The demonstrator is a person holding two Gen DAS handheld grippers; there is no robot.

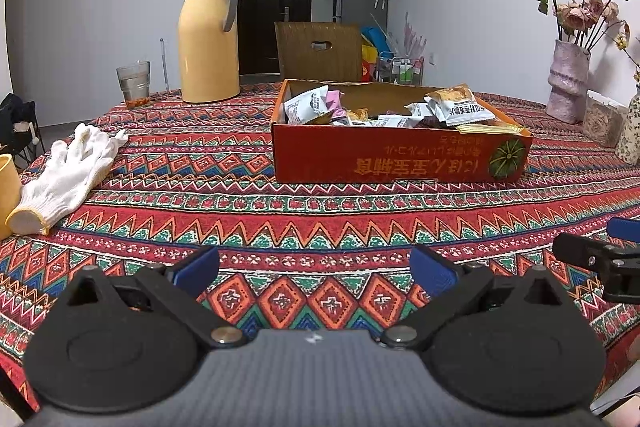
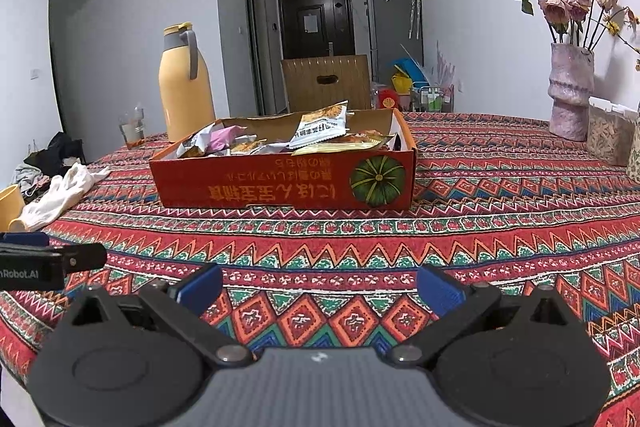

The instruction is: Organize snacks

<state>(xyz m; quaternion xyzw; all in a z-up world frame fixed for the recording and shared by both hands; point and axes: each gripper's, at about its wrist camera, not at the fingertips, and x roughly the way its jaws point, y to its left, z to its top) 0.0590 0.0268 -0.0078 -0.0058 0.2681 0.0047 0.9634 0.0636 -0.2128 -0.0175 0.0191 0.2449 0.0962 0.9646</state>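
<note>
A shallow red cardboard box (image 1: 400,157) (image 2: 280,183) stands on the patterned tablecloth ahead of both grippers. Inside it lie several snack packets (image 1: 456,105) (image 2: 322,125), white, pink and orange, heaped loosely. My left gripper (image 1: 316,273) hovers low over the cloth, well short of the box, open with nothing between its blue pads. My right gripper (image 2: 320,287) hangs likewise near the table's front, open and empty. Each gripper's tip shows at the edge of the other's view.
A yellow thermos jug (image 1: 208,39) and a glass (image 1: 134,85) stand at the back left. White work gloves (image 1: 68,175) and a yellow cup (image 1: 6,195) lie at the left. A pink vase (image 1: 568,79) with dried roses stands at the right, a chair (image 1: 320,51) behind the table.
</note>
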